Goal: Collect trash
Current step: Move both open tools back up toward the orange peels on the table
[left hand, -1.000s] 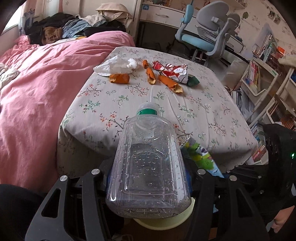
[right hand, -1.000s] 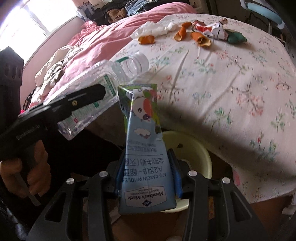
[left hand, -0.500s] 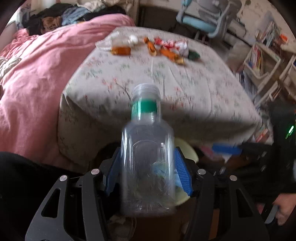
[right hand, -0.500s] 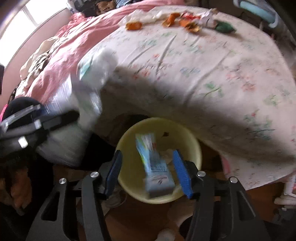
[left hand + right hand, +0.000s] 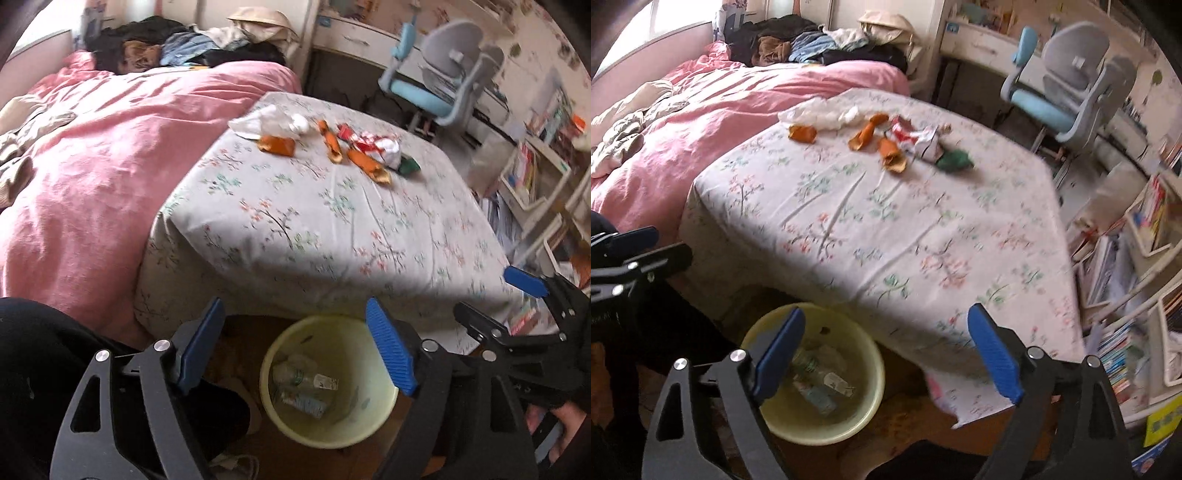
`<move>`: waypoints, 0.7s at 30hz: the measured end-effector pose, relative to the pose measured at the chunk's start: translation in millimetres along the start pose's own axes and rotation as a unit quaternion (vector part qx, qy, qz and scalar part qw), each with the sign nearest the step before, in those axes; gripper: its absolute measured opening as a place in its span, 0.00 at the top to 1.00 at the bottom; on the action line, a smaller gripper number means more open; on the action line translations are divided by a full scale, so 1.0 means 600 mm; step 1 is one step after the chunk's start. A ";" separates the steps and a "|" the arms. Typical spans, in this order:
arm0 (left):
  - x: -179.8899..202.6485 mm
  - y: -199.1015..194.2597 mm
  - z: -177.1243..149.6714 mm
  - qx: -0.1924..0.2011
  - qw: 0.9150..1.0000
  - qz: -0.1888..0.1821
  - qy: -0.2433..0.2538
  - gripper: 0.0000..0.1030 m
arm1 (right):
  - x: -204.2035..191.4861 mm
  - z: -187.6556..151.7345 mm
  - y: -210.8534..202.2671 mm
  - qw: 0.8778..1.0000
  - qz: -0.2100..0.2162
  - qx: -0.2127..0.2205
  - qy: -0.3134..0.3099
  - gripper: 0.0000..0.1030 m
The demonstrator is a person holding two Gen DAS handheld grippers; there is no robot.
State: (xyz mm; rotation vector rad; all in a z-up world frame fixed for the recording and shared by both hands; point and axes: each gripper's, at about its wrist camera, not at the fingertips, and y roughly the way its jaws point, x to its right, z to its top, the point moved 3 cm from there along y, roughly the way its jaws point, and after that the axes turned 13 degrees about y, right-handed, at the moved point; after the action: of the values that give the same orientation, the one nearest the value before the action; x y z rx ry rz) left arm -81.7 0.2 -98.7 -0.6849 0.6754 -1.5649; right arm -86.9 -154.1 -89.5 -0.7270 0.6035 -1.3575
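Observation:
My left gripper [image 5: 295,347] is open and empty above a pale yellow bin [image 5: 280,347] on the floor. The clear bottle [image 5: 303,376] and the milk carton [image 5: 303,402] lie inside the bin. My right gripper [image 5: 886,354] is open and empty beside the bin [image 5: 864,413]; it also shows in the left wrist view [image 5: 495,306]. On the far side of the floral table [image 5: 314,221] lie orange peels [image 5: 277,144], a white plastic bag [image 5: 266,122], a red-white wrapper [image 5: 369,142] and a green scrap [image 5: 409,167].
A pink bed [image 5: 92,166] lies left of the table with clothes piled at its far end. A blue-grey desk chair [image 5: 1071,92] stands behind the table. Bookshelves [image 5: 1137,277] crowd the right side. The bin stands at the table's near edge.
The left gripper opened and the bottle dropped into the bin. The right gripper, which had let the carton fall, opened wider and swung right and up toward the table.

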 end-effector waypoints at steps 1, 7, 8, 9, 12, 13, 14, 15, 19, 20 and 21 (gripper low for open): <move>-0.003 0.001 0.002 0.001 1.000 0.000 -0.003 0.27 | -0.001 0.003 -0.003 1.000 -0.004 0.006 -0.003 0.15; -0.010 0.001 0.010 0.016 1.000 0.009 -0.018 0.26 | -0.013 0.011 -0.015 0.999 -0.021 0.026 -0.023 0.12; -0.010 0.003 0.011 0.016 1.000 0.010 -0.017 0.26 | -0.014 0.011 -0.018 0.999 -0.021 0.029 -0.026 0.11; -0.009 0.004 0.010 0.015 1.000 0.011 -0.017 0.26 | -0.016 0.012 -0.021 0.999 -0.022 0.031 -0.028 0.11; -0.008 0.009 0.011 0.012 1.000 0.011 -0.016 0.26 | -0.023 0.012 -0.026 0.998 -0.027 0.038 -0.038 0.11; -0.008 0.010 0.011 0.012 1.000 0.012 -0.015 0.26 | -0.026 0.013 -0.028 0.998 -0.029 0.040 -0.041 0.11; -0.007 0.012 0.012 0.012 1.000 0.013 -0.015 0.26 | -0.027 0.013 -0.029 0.998 -0.030 0.042 -0.044 0.11; -0.007 0.013 0.013 0.012 1.000 0.013 -0.014 0.26 | -0.028 0.014 -0.030 0.998 -0.032 0.044 -0.046 0.11; -0.006 0.018 0.013 0.009 1.000 0.014 -0.013 0.26 | -0.032 0.016 -0.034 0.997 -0.034 0.049 -0.050 0.11; -0.005 0.018 0.012 0.008 1.000 0.014 -0.012 0.26 | -0.032 0.016 -0.035 0.997 -0.034 0.050 -0.051 0.11; -0.004 0.019 0.012 0.008 1.000 0.015 -0.012 0.26 | -0.033 0.016 -0.035 0.997 -0.035 0.050 -0.052 0.11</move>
State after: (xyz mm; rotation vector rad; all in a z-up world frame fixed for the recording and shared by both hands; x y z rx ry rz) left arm -68.6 1.6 -102.7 -0.6781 0.6531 -1.5311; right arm -95.8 -135.0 -67.8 -0.7388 0.4282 -1.3946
